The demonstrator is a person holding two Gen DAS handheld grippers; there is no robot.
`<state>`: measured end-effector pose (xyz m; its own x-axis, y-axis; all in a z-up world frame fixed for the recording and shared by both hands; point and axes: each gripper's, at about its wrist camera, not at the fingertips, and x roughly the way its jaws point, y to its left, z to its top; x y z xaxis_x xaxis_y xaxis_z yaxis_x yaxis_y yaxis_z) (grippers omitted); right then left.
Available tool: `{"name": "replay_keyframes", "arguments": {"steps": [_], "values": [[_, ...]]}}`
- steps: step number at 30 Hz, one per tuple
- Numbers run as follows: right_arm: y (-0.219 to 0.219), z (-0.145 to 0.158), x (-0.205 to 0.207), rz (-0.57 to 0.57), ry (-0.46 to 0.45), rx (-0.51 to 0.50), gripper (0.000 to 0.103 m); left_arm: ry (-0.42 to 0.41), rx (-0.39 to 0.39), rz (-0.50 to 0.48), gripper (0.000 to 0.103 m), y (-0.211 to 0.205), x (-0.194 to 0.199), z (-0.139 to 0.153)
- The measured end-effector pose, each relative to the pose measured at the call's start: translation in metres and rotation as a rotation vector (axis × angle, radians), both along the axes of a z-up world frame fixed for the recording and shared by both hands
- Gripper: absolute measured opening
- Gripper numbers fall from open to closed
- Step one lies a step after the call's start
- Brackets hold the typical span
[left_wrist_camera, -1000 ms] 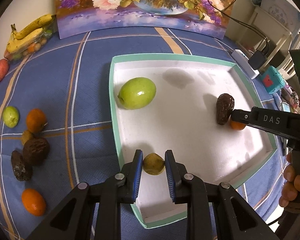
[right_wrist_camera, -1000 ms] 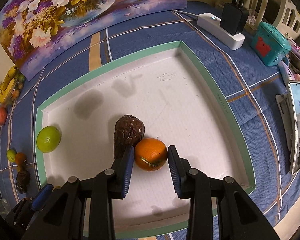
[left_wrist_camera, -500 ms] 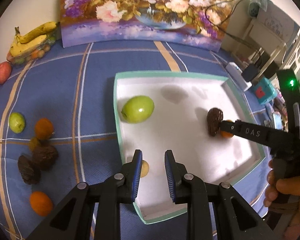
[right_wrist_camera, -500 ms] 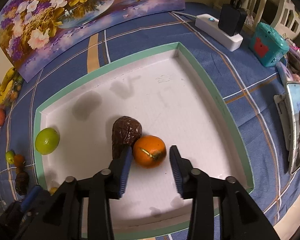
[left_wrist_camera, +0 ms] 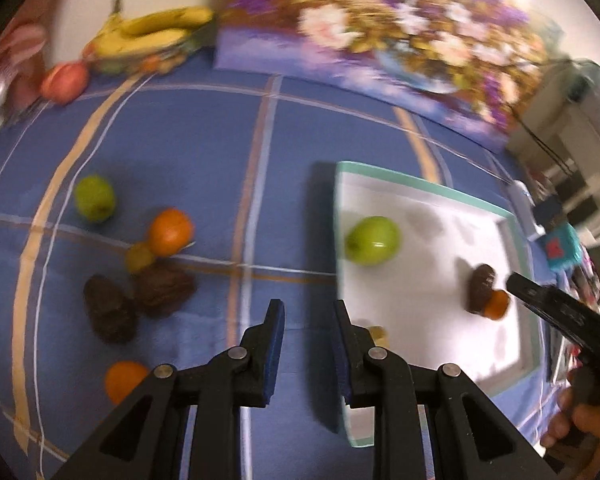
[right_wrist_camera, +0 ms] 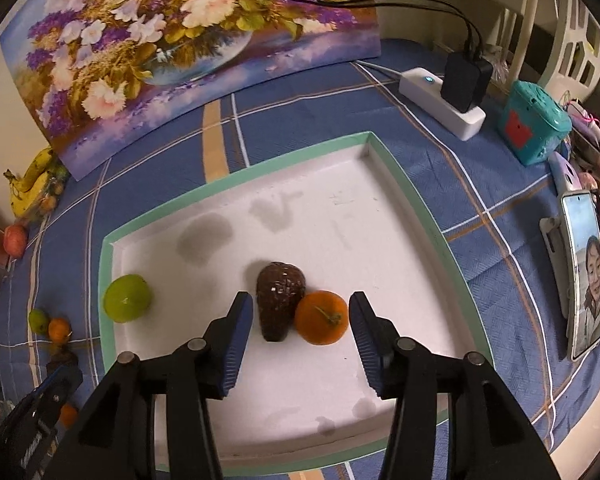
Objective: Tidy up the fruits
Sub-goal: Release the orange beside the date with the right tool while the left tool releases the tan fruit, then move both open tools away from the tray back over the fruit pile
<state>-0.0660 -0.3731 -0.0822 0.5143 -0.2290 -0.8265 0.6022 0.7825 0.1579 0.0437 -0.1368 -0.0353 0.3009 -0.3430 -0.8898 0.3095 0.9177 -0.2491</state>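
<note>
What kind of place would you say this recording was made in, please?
Most likely a room in a home, not a lab: a plaid blue cloth covers the surface, a floral painting leans at the back, and a power strip with a charger and a propped phone sit nearby.

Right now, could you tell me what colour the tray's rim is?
The tray's rim is mint green around a white floor, clearest in the right wrist view.

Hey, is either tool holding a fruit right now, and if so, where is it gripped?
Nothing is held. The right tool has just been opening; the orange lies loose on the tray. The left tool is shut and empty.
</note>
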Motion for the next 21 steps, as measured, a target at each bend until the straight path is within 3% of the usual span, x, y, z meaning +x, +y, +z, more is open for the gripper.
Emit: {"name": "replay_keyframes", "arguments": {"steps": [7,13,19,21], "values": [[0.019,0.008,0.006,0.050,-0.015,-0.029,0.051,0.013,0.010,0.083,0.027,0.023,0.011,-0.008],[0.043,0.014,0.016,0.130,-0.027,-0.049,0.051,0.016,0.001,0.146,0.038,0.037,0.017,-0.009],[0.057,0.014,0.022,0.181,-0.020,-0.052,0.051,0.010,-0.011,0.185,0.054,0.049,0.020,-0.006],[0.058,0.014,0.022,0.187,-0.020,-0.051,0.051,0.004,-0.006,0.197,0.068,0.051,0.020,-0.006]]}}
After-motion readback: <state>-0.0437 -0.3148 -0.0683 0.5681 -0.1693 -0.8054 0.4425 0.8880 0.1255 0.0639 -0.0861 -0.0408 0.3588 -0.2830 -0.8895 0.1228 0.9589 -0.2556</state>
